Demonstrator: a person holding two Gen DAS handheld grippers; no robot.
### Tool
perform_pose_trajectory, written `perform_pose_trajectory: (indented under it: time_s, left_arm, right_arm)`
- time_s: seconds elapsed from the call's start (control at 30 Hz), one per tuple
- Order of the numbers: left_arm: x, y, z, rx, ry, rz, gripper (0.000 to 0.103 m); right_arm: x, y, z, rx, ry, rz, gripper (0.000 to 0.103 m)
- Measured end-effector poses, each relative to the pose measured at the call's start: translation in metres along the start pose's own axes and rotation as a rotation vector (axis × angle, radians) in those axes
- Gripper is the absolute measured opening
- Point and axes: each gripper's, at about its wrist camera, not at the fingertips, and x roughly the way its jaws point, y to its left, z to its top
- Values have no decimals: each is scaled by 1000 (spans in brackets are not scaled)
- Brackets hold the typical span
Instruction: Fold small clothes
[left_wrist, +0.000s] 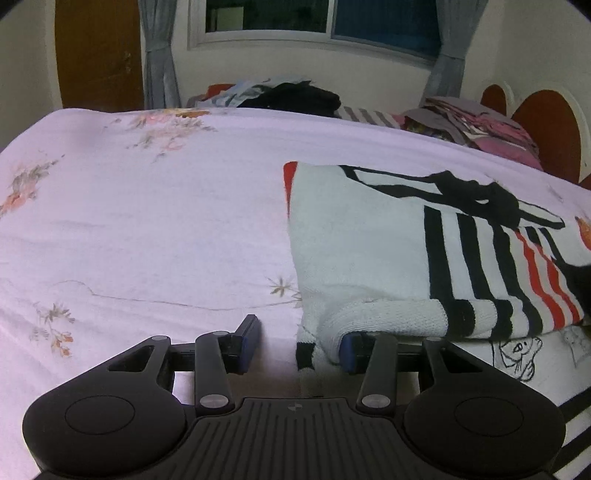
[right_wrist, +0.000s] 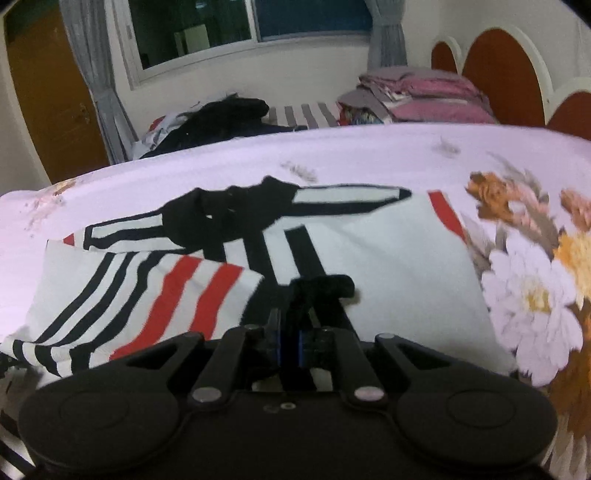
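A white knit sweater (left_wrist: 362, 240) with black and red stripes and a black collar lies flat on the pale floral bedsheet (left_wrist: 147, 221). In the left wrist view its near left hem drapes over the right finger of my left gripper (left_wrist: 301, 338). The jaws stand apart and the left pad touches no cloth. In the right wrist view the same sweater (right_wrist: 388, 251) fills the middle, with a red-striped sleeve (right_wrist: 177, 295) folded across its front. My right gripper (right_wrist: 295, 314) is shut on that sleeve's black cuff (right_wrist: 325, 288), which it holds over the sweater's chest.
Along the bed's far edge lie a heap of dark clothes (left_wrist: 295, 96) and a stack of folded pink and grey fabric (left_wrist: 480, 125). A red and white headboard (right_wrist: 495, 74) stands at the right, a wooden door (left_wrist: 96, 55) at the left, and a window behind.
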Motion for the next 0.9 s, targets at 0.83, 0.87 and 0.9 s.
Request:
perform_pose_trajectory:
  time_s: [0.83, 0.87, 0.9]
  left_arm:
    - [2, 1, 53, -163, -3, -42, 70]
    - [11, -2, 57, -169, -1, -37, 70]
    - [19, -4, 60, -173, 0, -29, 70]
  right_arm:
    - [14, -31, 8, 99, 65, 47, 44]
    - [16, -29, 9, 95, 66, 55, 40]
    - [16, -27, 9, 93, 68, 63, 38]
